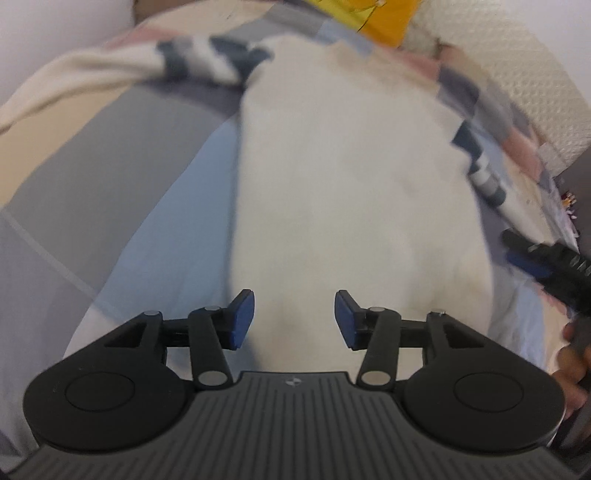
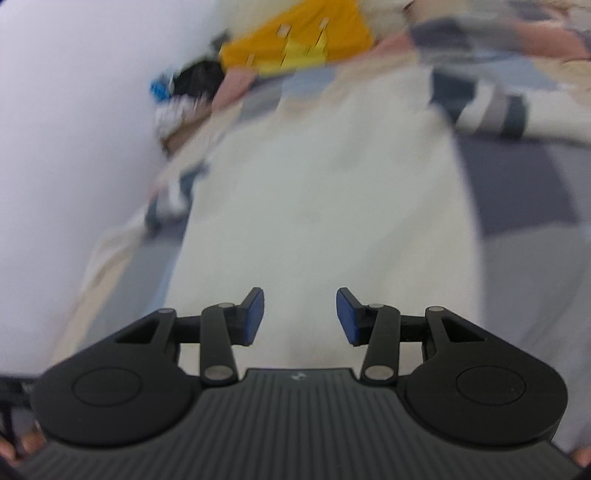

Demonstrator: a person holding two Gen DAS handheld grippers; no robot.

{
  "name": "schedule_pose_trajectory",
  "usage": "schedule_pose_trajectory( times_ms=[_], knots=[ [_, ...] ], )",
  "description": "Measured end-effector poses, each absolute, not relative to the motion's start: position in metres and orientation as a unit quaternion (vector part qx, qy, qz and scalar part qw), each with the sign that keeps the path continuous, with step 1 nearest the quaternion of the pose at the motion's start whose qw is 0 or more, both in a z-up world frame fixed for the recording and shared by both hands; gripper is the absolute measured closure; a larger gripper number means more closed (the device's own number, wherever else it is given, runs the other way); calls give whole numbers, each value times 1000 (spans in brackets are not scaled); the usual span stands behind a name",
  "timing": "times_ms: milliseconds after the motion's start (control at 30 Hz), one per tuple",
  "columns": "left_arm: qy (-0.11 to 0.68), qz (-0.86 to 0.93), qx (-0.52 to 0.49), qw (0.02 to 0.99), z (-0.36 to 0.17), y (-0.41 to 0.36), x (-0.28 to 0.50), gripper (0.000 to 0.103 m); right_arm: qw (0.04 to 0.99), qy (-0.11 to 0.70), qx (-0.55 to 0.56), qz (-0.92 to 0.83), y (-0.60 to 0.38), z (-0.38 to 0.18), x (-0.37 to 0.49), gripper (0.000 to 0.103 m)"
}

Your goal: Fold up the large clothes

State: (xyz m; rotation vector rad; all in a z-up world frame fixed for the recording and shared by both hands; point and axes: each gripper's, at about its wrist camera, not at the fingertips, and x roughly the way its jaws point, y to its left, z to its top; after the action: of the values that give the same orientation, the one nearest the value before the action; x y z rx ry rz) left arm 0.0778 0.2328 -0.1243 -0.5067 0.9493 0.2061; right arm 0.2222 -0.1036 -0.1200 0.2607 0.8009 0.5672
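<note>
Left wrist view looks down on a bed under a patchwork bedspread (image 1: 122, 177) of grey, pale blue and cream blocks, and that spread is the biggest thing here, running out to every edge. A plain wall closes the scene at 10 o'clock in both views. At 12 o'clock, beyond the cloth, lies something orange-yellow (image 1: 384, 18), with a dark bundle (image 2: 199, 79) beside it in the right wrist view.

The task's piece, a large cream garment (image 1: 351, 177), lies flat down the middle of the bed from 12 to 6 o'clock, its long side edges fairly straight. Dark blue and white striped bands (image 1: 210, 61) show at its far corners, at 11 and 2 o'clock. Blur hides finer detail.

Bare bedspread flanks it at 9 and 3 o'clock.

The left gripper (image 1: 294, 319) hangs over the near end, blue pads apart, nothing between them. The right gripper (image 2: 300, 316) stands likewise parted and empty over the cloth.
</note>
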Motion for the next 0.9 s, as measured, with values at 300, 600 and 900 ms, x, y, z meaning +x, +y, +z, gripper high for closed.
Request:
schedule_pose_trajectory(
  times_ms=[300, 600, 900],
  knots=[
    [394, 76, -199, 894, -119, 174, 151, 49, 919, 307, 177, 171, -233, -93, 295, 55],
    [421, 107, -135, 891, -204, 165, 208, 49, 903, 314, 291, 18, -368, -187, 392, 48],
    [418, 112, -136, 891, -218, 172, 225, 49, 862, 288, 415, -33, -440, -264, 475, 28]
  ],
)
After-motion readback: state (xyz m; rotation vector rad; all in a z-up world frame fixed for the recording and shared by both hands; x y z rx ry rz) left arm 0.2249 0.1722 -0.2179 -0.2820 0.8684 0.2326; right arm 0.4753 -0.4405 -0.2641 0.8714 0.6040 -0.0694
